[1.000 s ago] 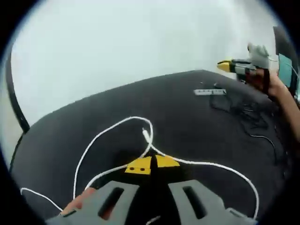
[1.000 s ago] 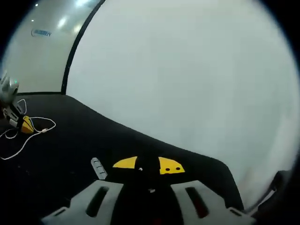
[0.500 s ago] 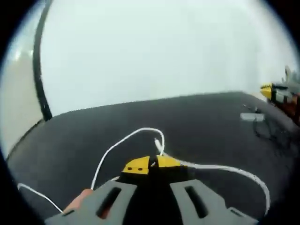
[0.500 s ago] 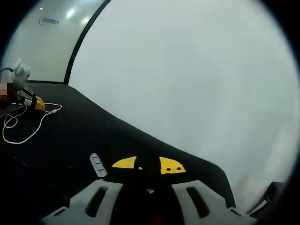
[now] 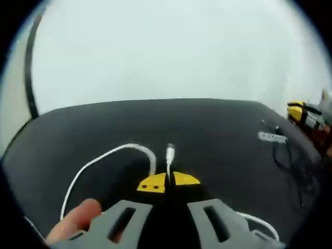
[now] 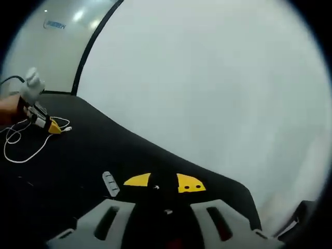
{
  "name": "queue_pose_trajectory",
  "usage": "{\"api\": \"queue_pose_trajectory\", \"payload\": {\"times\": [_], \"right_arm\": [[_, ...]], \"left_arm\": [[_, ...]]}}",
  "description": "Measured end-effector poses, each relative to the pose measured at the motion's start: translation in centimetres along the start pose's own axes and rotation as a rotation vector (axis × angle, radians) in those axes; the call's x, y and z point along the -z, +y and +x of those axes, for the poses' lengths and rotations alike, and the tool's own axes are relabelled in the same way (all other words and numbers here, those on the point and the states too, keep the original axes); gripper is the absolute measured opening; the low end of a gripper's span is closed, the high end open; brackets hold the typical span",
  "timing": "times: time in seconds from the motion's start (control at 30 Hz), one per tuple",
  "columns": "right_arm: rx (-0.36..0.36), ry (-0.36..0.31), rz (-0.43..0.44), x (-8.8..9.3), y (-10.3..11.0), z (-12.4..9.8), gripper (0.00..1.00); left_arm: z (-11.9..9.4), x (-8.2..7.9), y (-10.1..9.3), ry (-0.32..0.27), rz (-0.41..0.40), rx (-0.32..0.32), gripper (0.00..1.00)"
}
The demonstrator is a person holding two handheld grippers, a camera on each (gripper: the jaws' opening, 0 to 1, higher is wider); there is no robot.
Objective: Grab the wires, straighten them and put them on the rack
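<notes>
On the black table, my left gripper is shut on a white wire just behind its plug. The silver plug sticks up past the yellow tips, and the wire loops away to the left and trails under the jaws at right. The small grey rack lies at the far right, with my right gripper hovering beyond it. In the right gripper view, that gripper has its yellow tips close together with a dark gap, just right of the rack. The left gripper and white wire are at far left.
Thin black wires lie tangled on the table near the rack. A finger shows beside my left jaw. A pale wall rises behind the table's far edge, and a dark curved strip runs up it.
The left gripper has drawn the white wire's plug end up, so the plug now stands above its tips and the loop has shrunk. The right gripper has barely moved.
</notes>
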State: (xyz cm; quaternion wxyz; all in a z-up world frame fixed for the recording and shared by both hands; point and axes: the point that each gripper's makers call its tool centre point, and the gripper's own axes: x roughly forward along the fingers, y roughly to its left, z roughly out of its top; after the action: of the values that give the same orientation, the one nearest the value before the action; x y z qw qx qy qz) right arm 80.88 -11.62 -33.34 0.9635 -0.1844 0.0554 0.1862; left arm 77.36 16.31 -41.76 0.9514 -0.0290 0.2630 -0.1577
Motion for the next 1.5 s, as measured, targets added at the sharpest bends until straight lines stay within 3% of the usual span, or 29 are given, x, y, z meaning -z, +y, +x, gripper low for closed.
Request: {"api": "queue_pose_trajectory", "payload": {"times": [0.03, 0.07, 0.17, 0.27, 0.37, 0.47, 0.57, 0.67, 0.83, 1.07, 1.27, 1.37, 1.5], "right_arm": [[0.001, 0.001, 0.001, 0.1, 0.1, -0.1, 0.15], [-0.001, 0.0, -0.002, 0.1, 0.2, -0.2, 0.15], [-0.034, -0.021, 0.034, -0.1, 0.8, 0.0, 0.15], [-0.065, -0.111, 0.226, -1.5, 0.4, 0.3, 0.15], [-0.053, -0.232, 0.471, -3.6, -1.7, 0.5, 0.13], [-0.062, -0.278, 0.567, -4.2, -1.4, -1.5, 0.07], [-0.1, -0.26, 0.569, -4.4, -0.2, -1.6, 0.08], [-0.095, -0.259, 0.569, -4.1, -0.1, -0.9, 0.08], [-0.002, -0.268, 0.505, -3.8, -2.1, -1.3, 0.08], [0.015, -0.255, 0.555, -3.0, -2.7, -1.4, 0.08], [0.013, -0.233, 0.564, -2.6, -2.4, -0.9, 0.08], [-0.034, -0.215, 0.505, -2.8, -1.2, -0.5, 0.08], [-0.16, -0.115, 0.448, -1.4, 3.1, 1.9, 0.08]], "left_arm": [[-0.8, -1.3, -1.5, -0.052, -0.094, 0.075, 0.02], [-1.8, -2.4, -2.7, -0.08, -0.134, 0.132, 0.02], [-3.4, -4.8, -5.5, -0.165, -0.075, 0.206, 0.02], [-2.6, -4.3, -9.1, -0.098, 0.065, 0.253, 0.02], [-0.4, -3.5, -11.5, -0.061, 0.117, 0.269, 0.02], [2.0, -2.8, -13.1, -0.028, 0.156, 0.285, 0.02], [4.4, -2.5, -13.9, 0.008, 0.146, 0.289, 0.02], [6.1, -2.7, -15.1, 0.014, 0.124, 0.3, 0.02], [7.7, -2.5, -15.8, 0.035, 0.149, 0.263, 0.02], [8.5, -1.9, -16.7, 0.057, 0.091, 0.278, 0.02], [8.4, -1.7, -17.3, 0.062, 0.097, 0.284, 0.02], [8.6, -1.7, -17.4, 0.073, 0.092, 0.293, 0.02], [8.8, -1.5, -17.3, 0.083, 0.059, 0.294, 0.02]]}}
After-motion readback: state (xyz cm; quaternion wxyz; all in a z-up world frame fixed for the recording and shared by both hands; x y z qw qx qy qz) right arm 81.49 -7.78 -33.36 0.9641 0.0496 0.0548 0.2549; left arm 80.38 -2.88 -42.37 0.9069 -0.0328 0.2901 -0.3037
